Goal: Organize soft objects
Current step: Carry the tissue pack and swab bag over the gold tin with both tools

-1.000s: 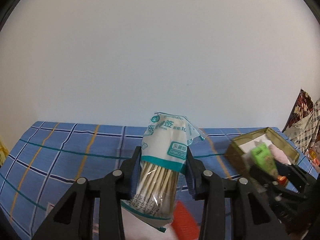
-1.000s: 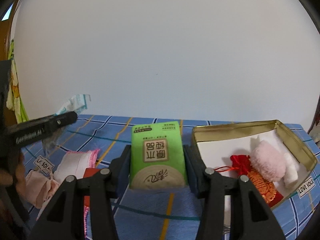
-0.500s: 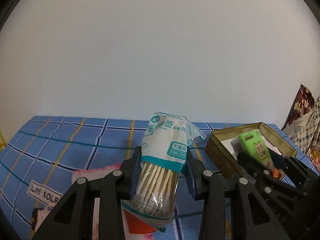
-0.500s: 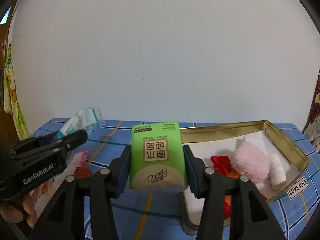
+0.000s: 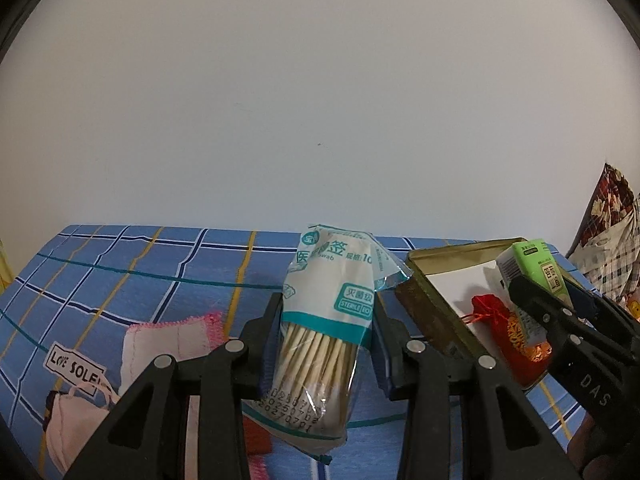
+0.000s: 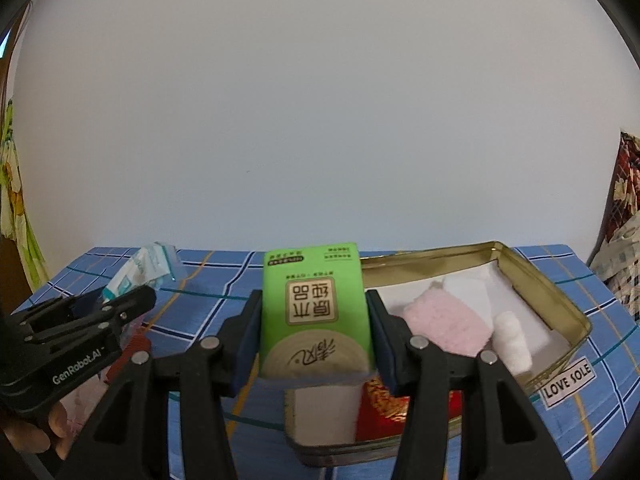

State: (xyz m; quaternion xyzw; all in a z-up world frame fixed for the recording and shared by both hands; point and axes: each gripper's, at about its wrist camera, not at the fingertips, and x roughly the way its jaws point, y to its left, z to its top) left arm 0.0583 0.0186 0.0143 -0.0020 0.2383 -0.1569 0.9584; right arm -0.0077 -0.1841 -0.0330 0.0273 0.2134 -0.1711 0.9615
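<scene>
My left gripper (image 5: 326, 344) is shut on a bag of cotton swabs (image 5: 324, 320), held above the blue checked cloth. My right gripper (image 6: 316, 336) is shut on a green tissue pack (image 6: 316, 308), held over the near left end of the gold tin (image 6: 560, 304). The tin holds a pink fluffy item (image 6: 448, 324), a white roll (image 6: 512, 340) and a red pouch (image 5: 508, 320). In the left wrist view the right gripper (image 5: 560, 320) and its tissue pack (image 5: 536, 272) hang over the tin (image 5: 424, 300). The left gripper shows in the right wrist view (image 6: 92, 320).
A pink-edged cloth (image 5: 168, 344), a pale pink mask (image 5: 76, 416) and a red item (image 5: 256, 436) lie on the cloth-covered table (image 5: 120, 264) below my left gripper. A white wall stands right behind the table. Patterned fabric (image 5: 612, 232) hangs at the far right.
Both grippers have moved right with their loads. The tissue pack now hangs over the tin's left end, and the swab bag has come closer to the tin.
</scene>
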